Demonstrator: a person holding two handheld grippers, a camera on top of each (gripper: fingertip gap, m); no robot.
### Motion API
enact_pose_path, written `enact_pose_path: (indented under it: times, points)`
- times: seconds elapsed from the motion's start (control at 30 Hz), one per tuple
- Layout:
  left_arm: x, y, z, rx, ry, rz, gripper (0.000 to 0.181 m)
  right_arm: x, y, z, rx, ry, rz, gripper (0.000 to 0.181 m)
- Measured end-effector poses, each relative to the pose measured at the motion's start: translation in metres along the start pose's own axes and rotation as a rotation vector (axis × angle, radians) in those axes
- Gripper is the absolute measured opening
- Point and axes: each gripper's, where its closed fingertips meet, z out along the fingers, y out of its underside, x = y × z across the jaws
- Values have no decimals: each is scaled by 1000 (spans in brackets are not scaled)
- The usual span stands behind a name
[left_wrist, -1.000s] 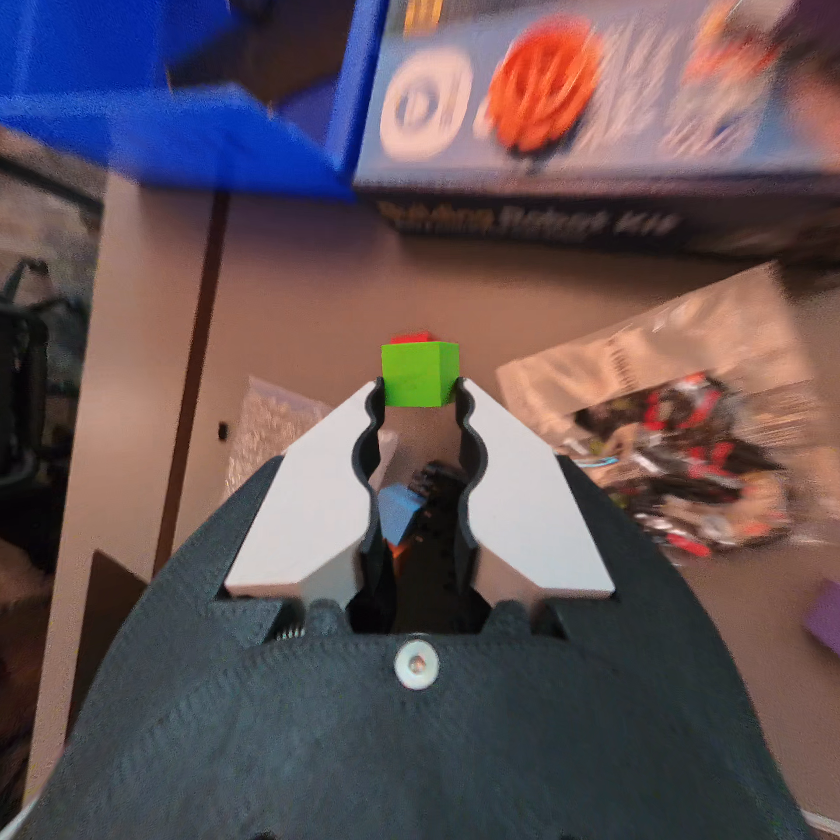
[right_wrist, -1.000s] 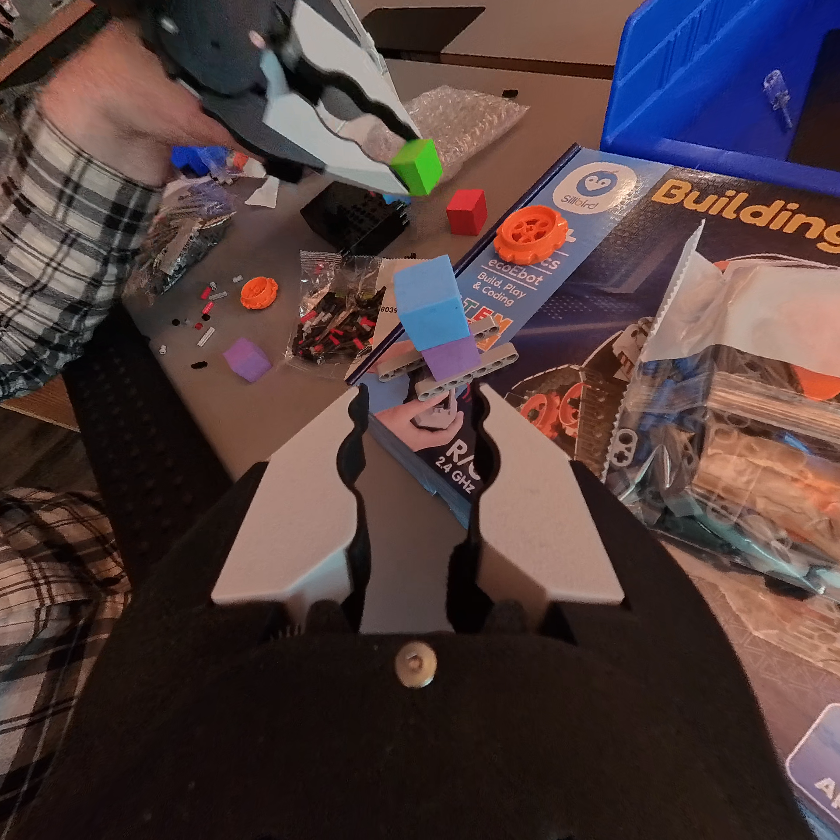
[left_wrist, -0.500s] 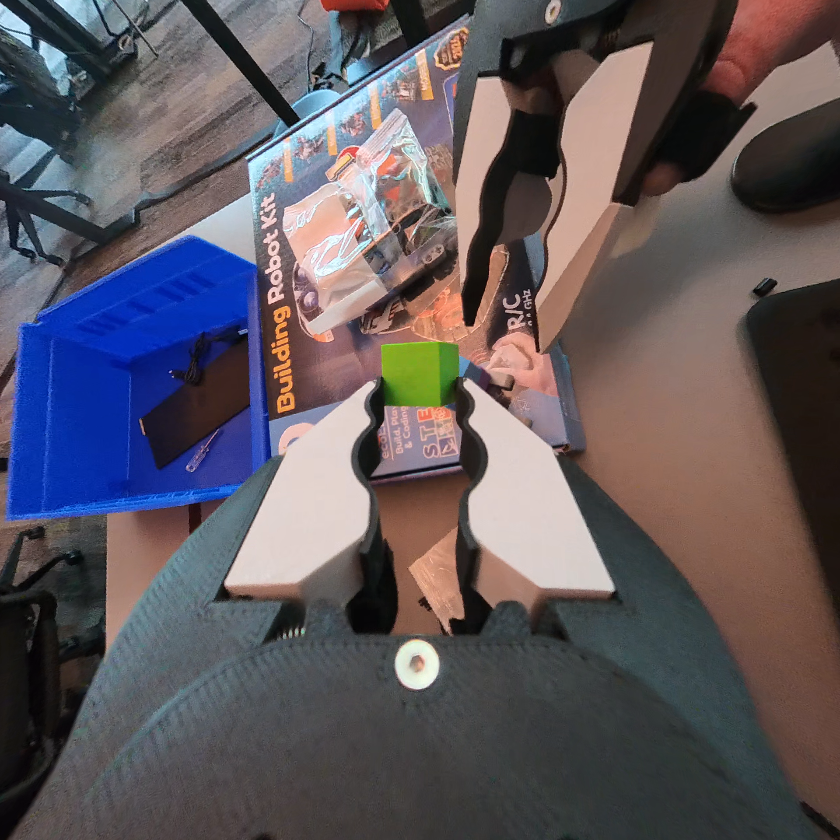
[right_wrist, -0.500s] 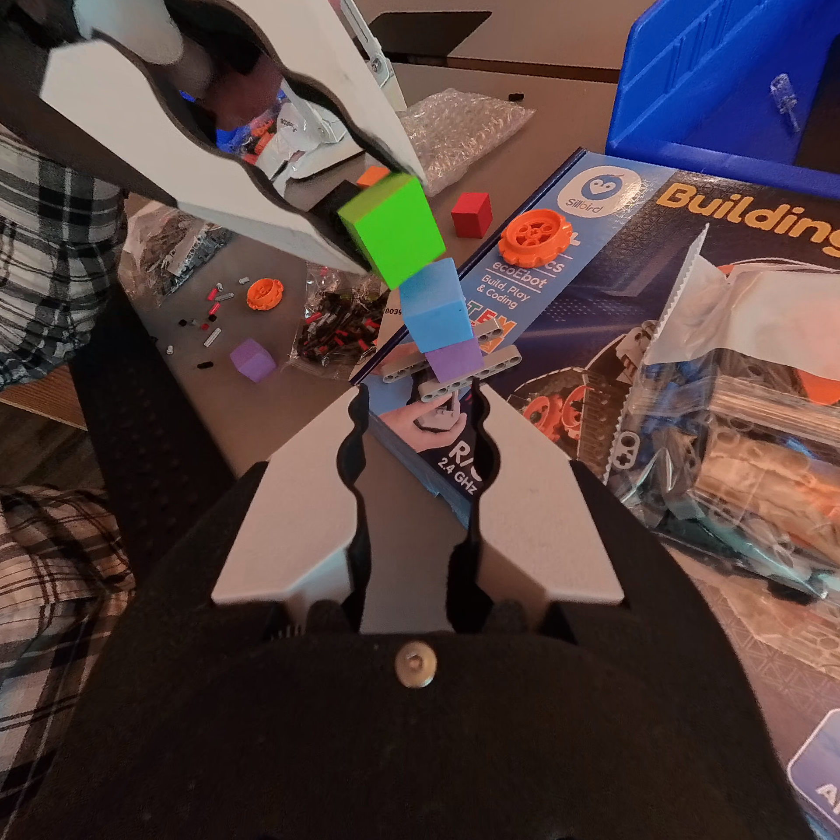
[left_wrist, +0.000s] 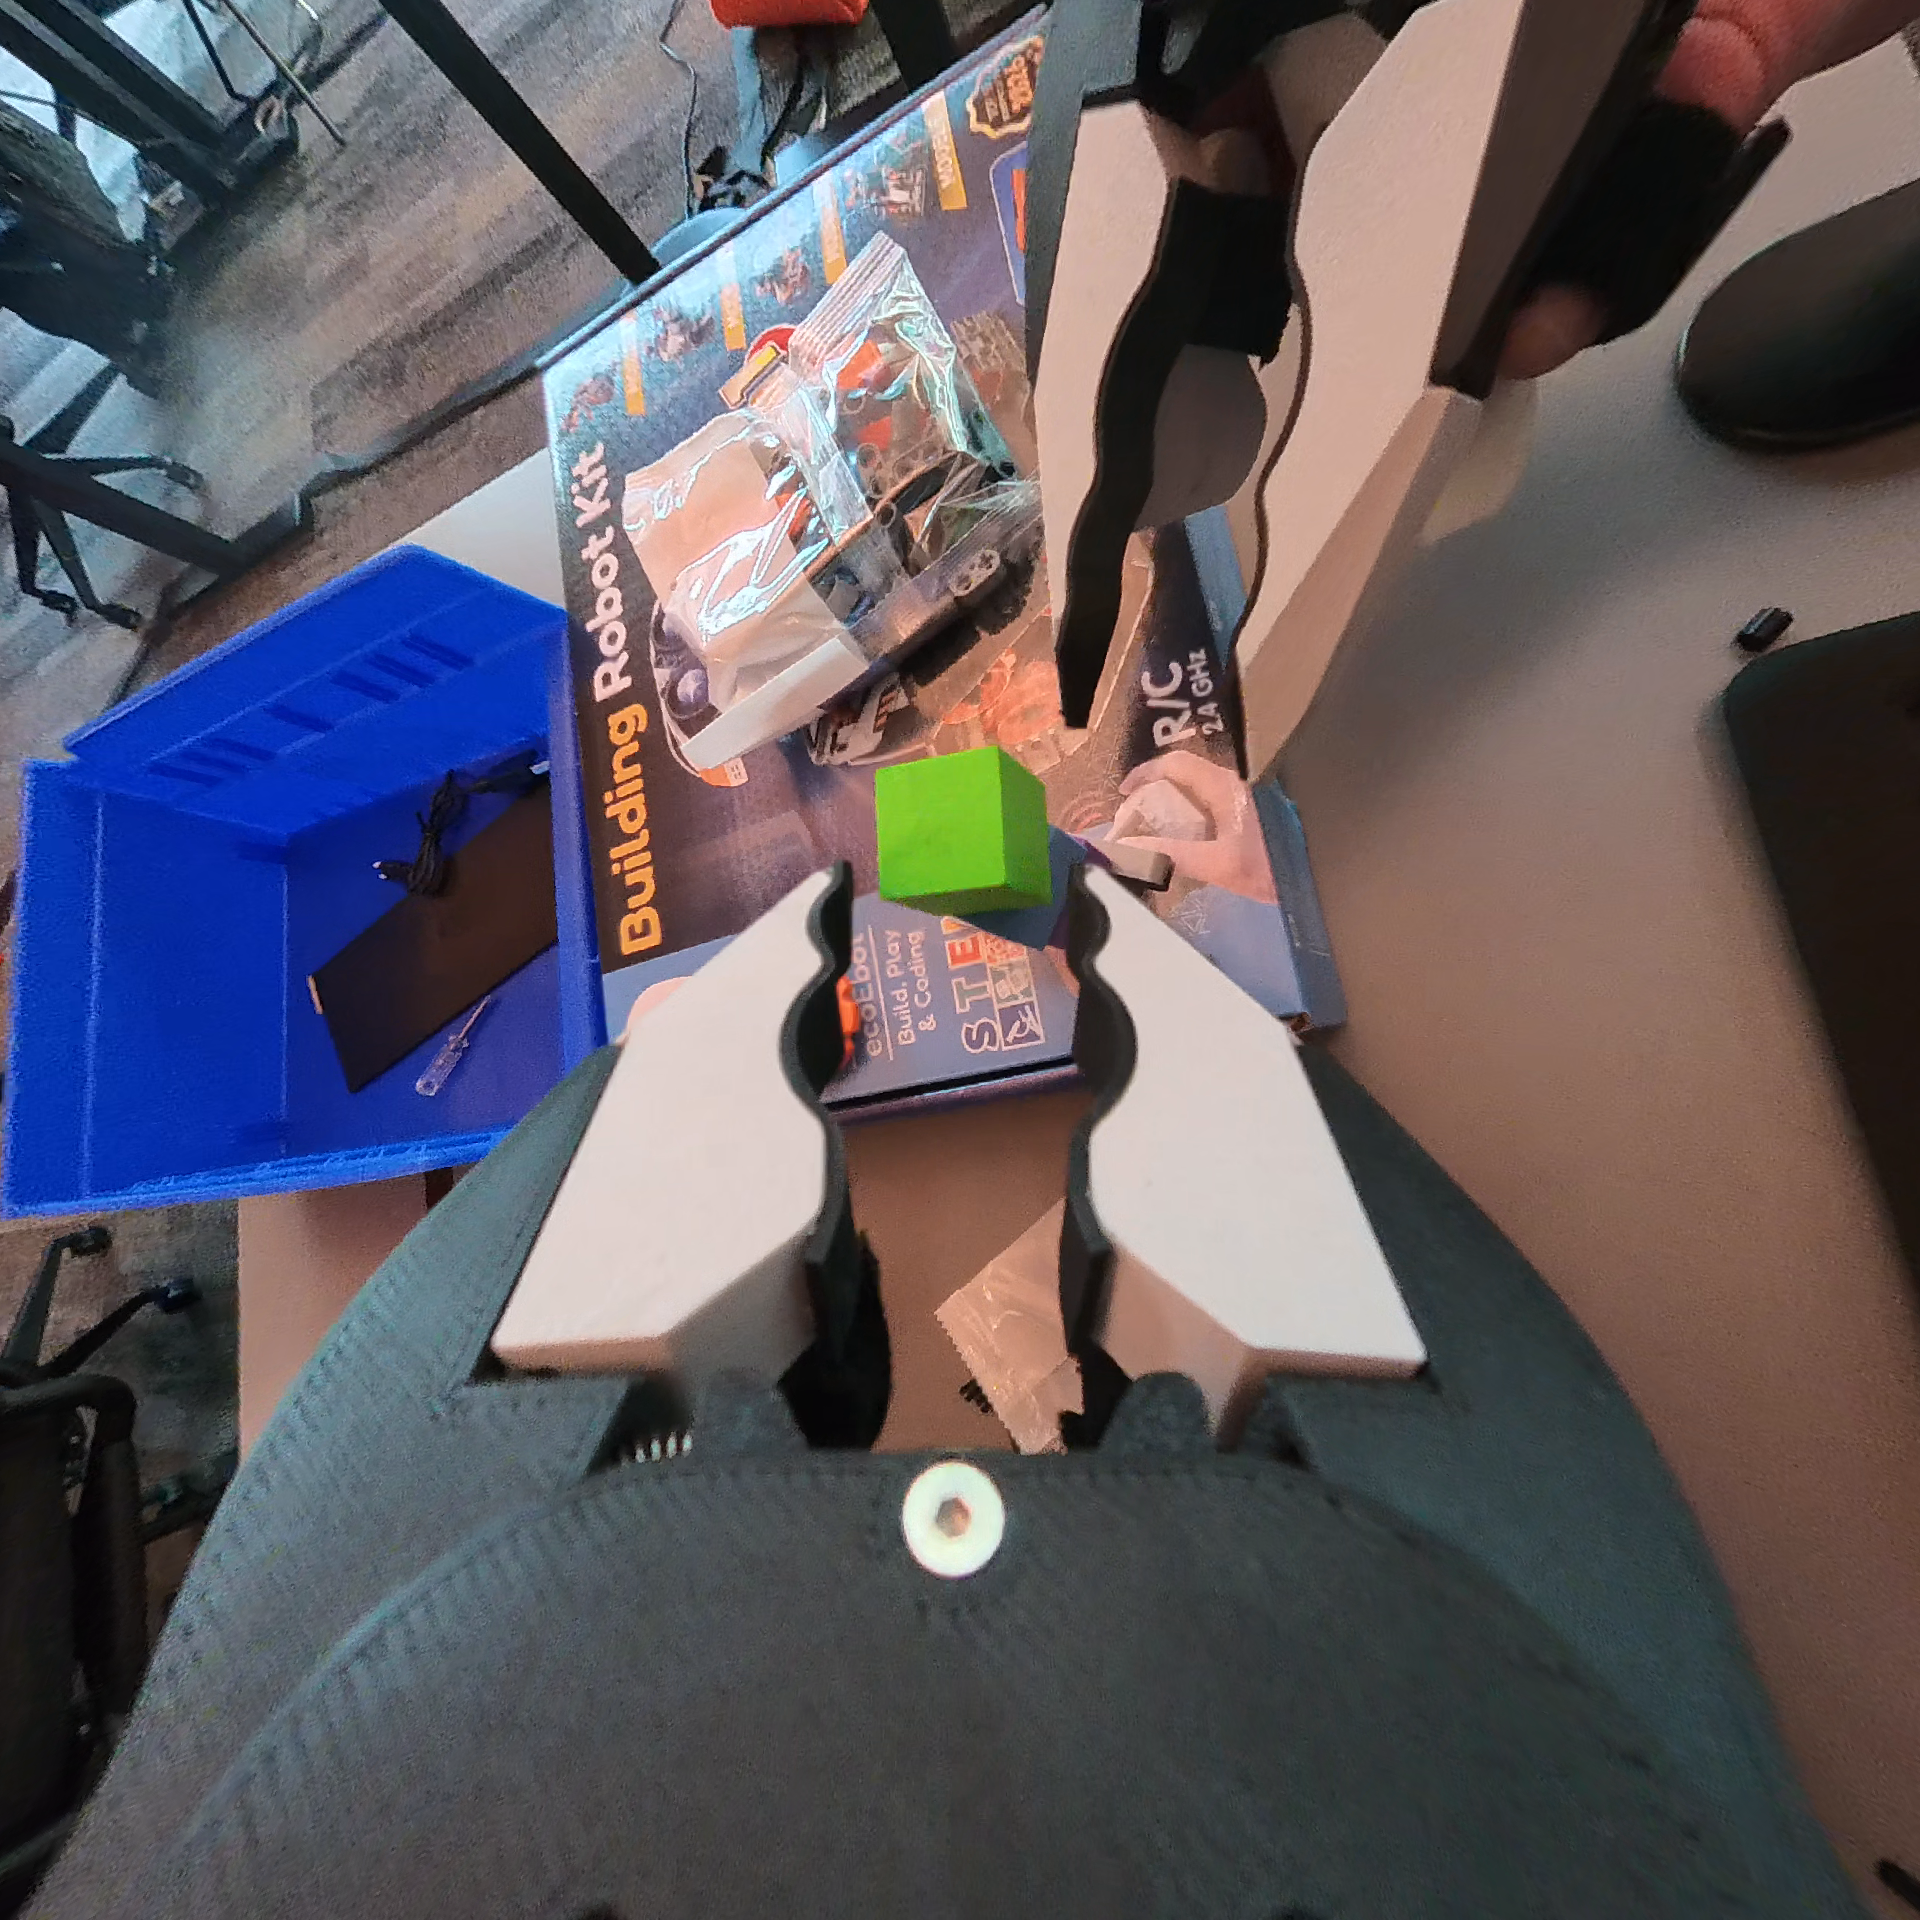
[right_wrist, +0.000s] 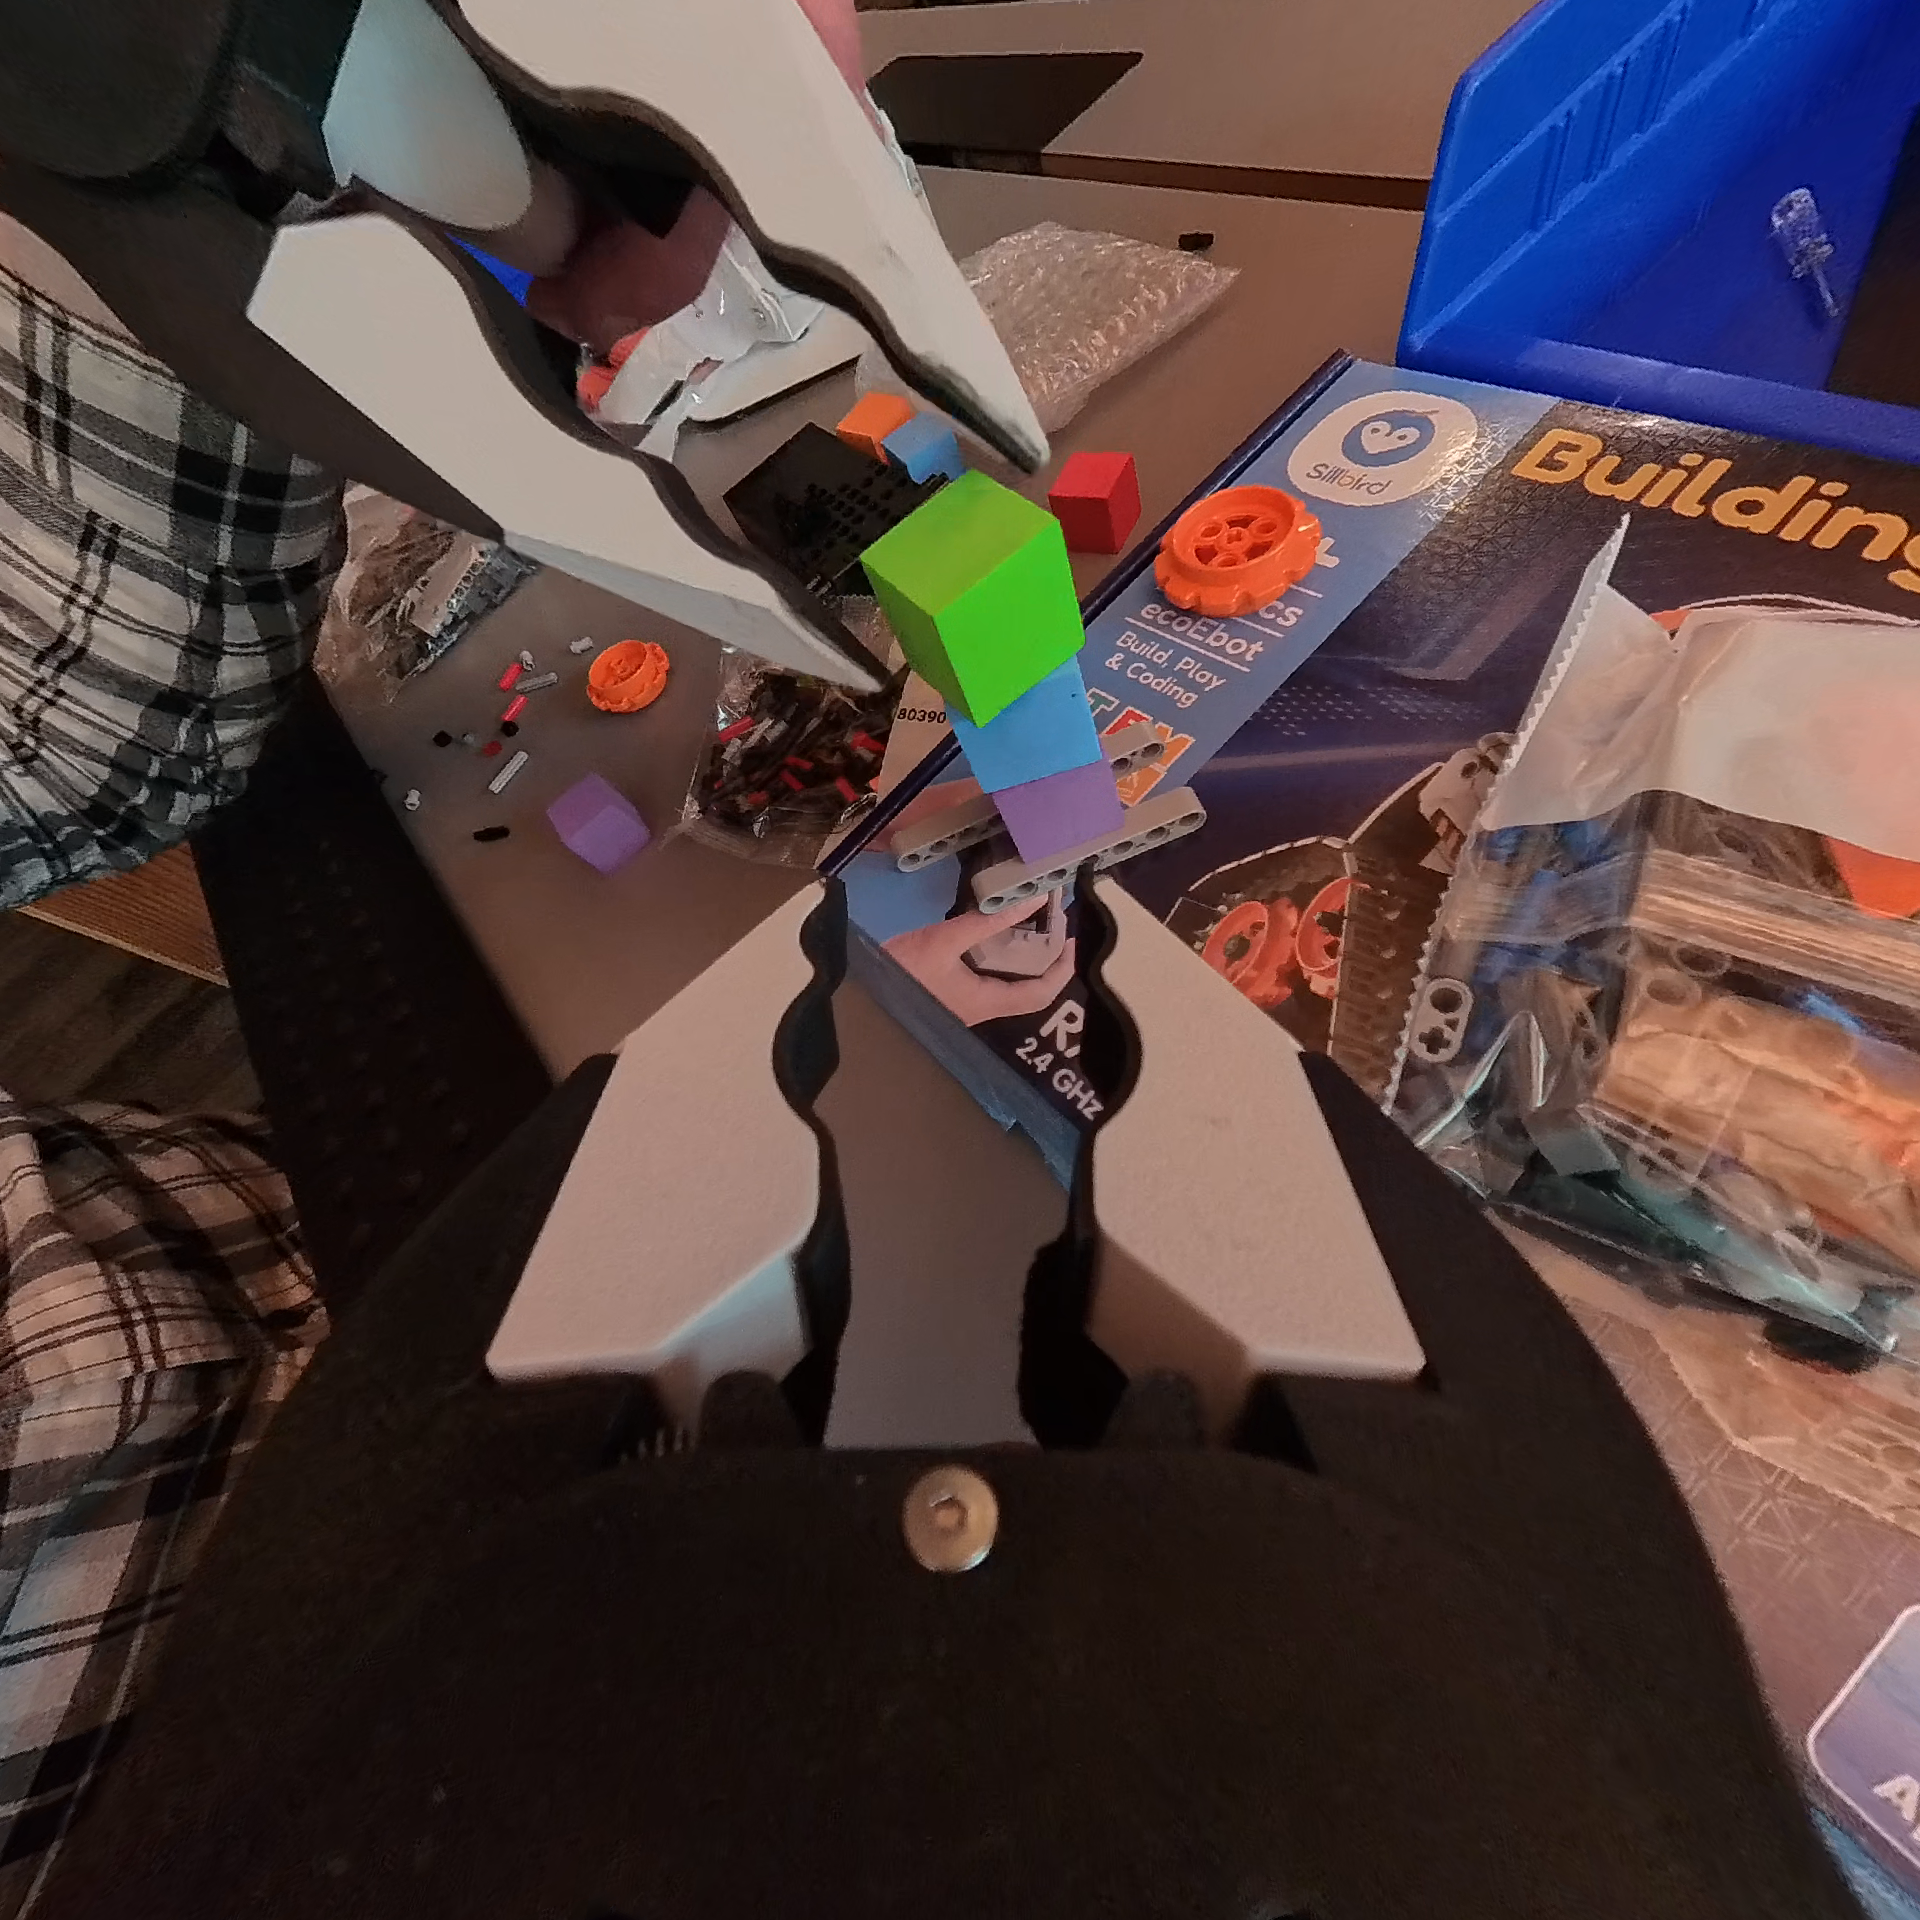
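Observation:
A green cube (right_wrist: 977, 592) sits slightly twisted on a blue cube (right_wrist: 1029, 732), which sits on a purple cube (right_wrist: 1060, 810). The stack rests on grey beams (right_wrist: 1153, 821) on a kit box (right_wrist: 1558, 623). My left gripper (left_wrist: 958, 894) is open, its fingertips either side of the green cube (left_wrist: 956, 831) with gaps showing. In the right wrist view it reaches in from the upper left (right_wrist: 956, 569). My right gripper (right_wrist: 958, 904) is open and empty, its tips just short of the beams. It hangs above the box in the left wrist view (left_wrist: 1164, 743).
A blue bin (left_wrist: 260, 935) stands beside the box. A clear bag of parts (right_wrist: 1662, 987) and an orange wheel (right_wrist: 1231, 551) lie on the box. A red cube (right_wrist: 1091, 499), a purple cube (right_wrist: 597, 821), a small-parts bag (right_wrist: 790, 769) and bubble wrap (right_wrist: 1091, 301) lie on the table. Left tips to right tips: about 6 cm. My left tips are roughly 9 cm from the orange wheel (right_wrist: 1231, 551).
My left gripper carried the green cube over to the stack, set it on the blue cube and opened. My right gripper stayed still and open.

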Motion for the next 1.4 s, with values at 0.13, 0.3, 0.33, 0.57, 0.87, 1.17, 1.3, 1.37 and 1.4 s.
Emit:
enact_pose_path:
  times: [0.13,0.3,0.33,0.57,0.87,1.17,1.3,1.37,1.4]
  points:
    - [-16,18,-24,38,-31,-65,41,0,0,-3,7,3,-1,43]
    - [-56,120,-27,-175,-139,-211,40,1,1,-5,16,2,3,43]
    - [-56,138,-20,-211,-128,-255,42,1,1,-4,16,1,3,43]
    - [-52,216,24,-409,-127,-315,37,0,4,0,6,-1,10,42]
    - [-64,147,-4,-217,-143,-277,27,5,2,-5,14,15,15,42]
    - [-26,-1,-38,54,34,-115,27,5,1,-4,16,7,18,42]
    - [-16,-18,-31,37,64,-54,27,4,2,-5,18,7,18,42]
    - [-13,-20,-28,20,71,-40,27,3,2,-6,17,6,17,42]
    - [-12,-19,-26,11,73,-35,27,3,2,-6,17,5,16,42]
